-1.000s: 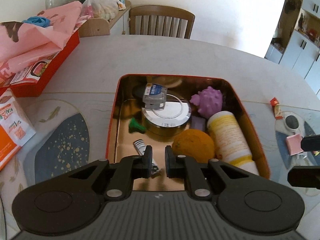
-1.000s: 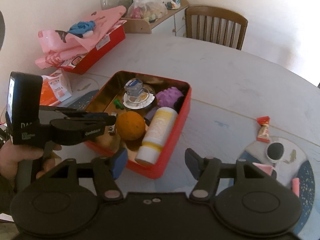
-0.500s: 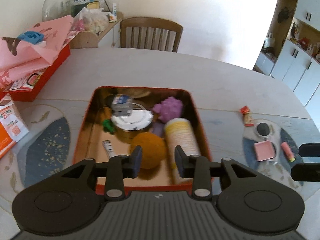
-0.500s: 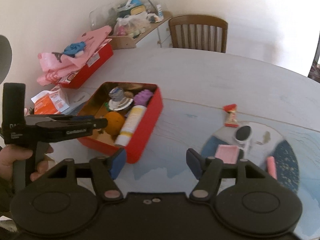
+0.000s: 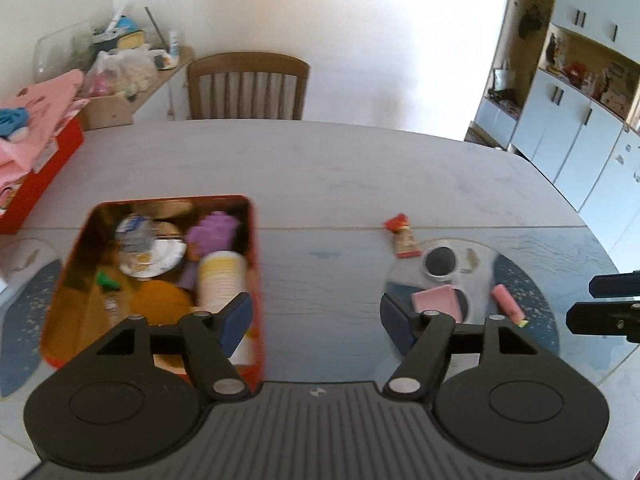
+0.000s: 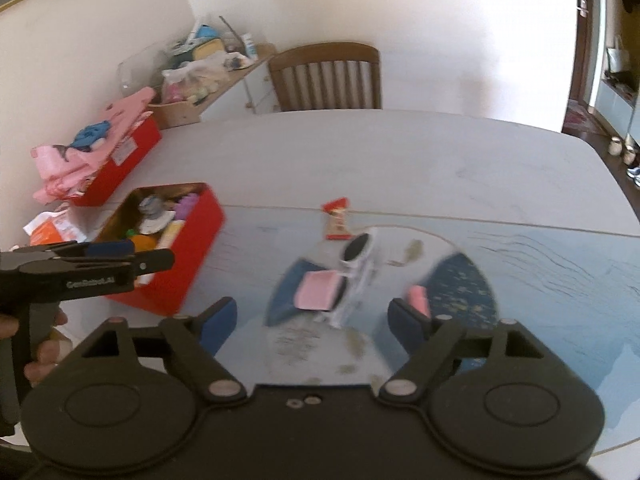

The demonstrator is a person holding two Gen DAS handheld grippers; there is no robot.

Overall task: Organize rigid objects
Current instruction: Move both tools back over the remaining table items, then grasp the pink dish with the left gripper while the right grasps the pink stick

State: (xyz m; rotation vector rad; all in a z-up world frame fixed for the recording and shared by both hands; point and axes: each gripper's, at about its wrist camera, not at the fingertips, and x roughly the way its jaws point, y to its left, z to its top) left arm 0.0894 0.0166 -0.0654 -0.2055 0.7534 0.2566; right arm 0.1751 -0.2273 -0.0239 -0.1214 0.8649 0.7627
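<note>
Change: both views have swung away from the red tin (image 5: 256,264) toward the loose items on the table's right; the tin, centred a second ago, now sits at the left of the left-wrist view.
Left claw: left gripper (image 5: 316,320) has just been opening, from nearly closed to wide; nothing is between its jaws and it hangs above bare table beside the tin's right wall.
Right claw: right gripper (image 6: 312,326) has also just been opening; its jaws stand wide with nothing gripped, over the blue placemat (image 6: 472,280).
Hand: a hand (image 6: 38,344) at the left edge of the right-wrist view holds the left gripper's handle.
Task things, in tin: orange ball (image 5: 160,300), white bottle (image 5: 222,276), purple knobbly toy (image 5: 212,232), round silver lid (image 5: 154,258), a small green piece (image 5: 106,280).
Task things, loose: pink pad (image 5: 434,298), pink stick (image 5: 506,300), black round cap (image 5: 440,262), red-topped snack packet (image 5: 402,236), all well apart from the tin.
Hard to make out: motion blur smears the placemat items in the right-wrist view; the tin's near corner is hidden behind the left gripper's body.
Surface: pale grey table (image 5: 320,168) with blue speckled mats.
Room: wooden chair (image 5: 248,86) at the far side, cluttered sideboard (image 5: 120,68), red box under pink cloth (image 5: 36,120), white cupboards (image 5: 580,120).
</note>
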